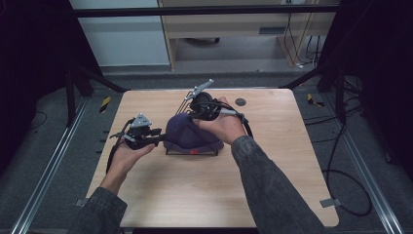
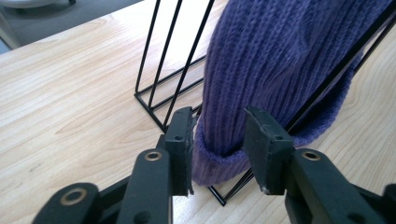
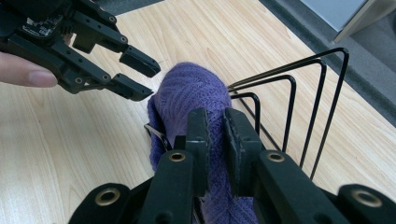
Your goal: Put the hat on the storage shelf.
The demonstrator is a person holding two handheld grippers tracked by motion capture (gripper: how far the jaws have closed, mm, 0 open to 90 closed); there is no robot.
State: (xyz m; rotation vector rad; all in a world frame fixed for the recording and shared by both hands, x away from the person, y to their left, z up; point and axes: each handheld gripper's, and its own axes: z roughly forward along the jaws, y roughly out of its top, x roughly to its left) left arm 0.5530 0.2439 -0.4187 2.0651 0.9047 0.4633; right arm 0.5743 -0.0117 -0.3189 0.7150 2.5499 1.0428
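High view: we see a purple knitted wool beanie (image 1: 187, 134) draped over a black wire rack (image 1: 191, 152) mid light-wood worktop (image 1: 204, 190). Right gripper (image 3: 215, 140) pinches beanie's knit. Left gripper (image 2: 217, 140) parted, jaws straddling its folded brim.

We see a light wooden table (image 1: 204, 190); a black wire rack (image 2: 163, 79) draped with a purple knit hat (image 1: 187, 134) stands on it.

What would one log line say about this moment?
left tool: open, jaws around purple knit hat brim | right tool: shut on hat's top | hat: over black wire rack | wooden table
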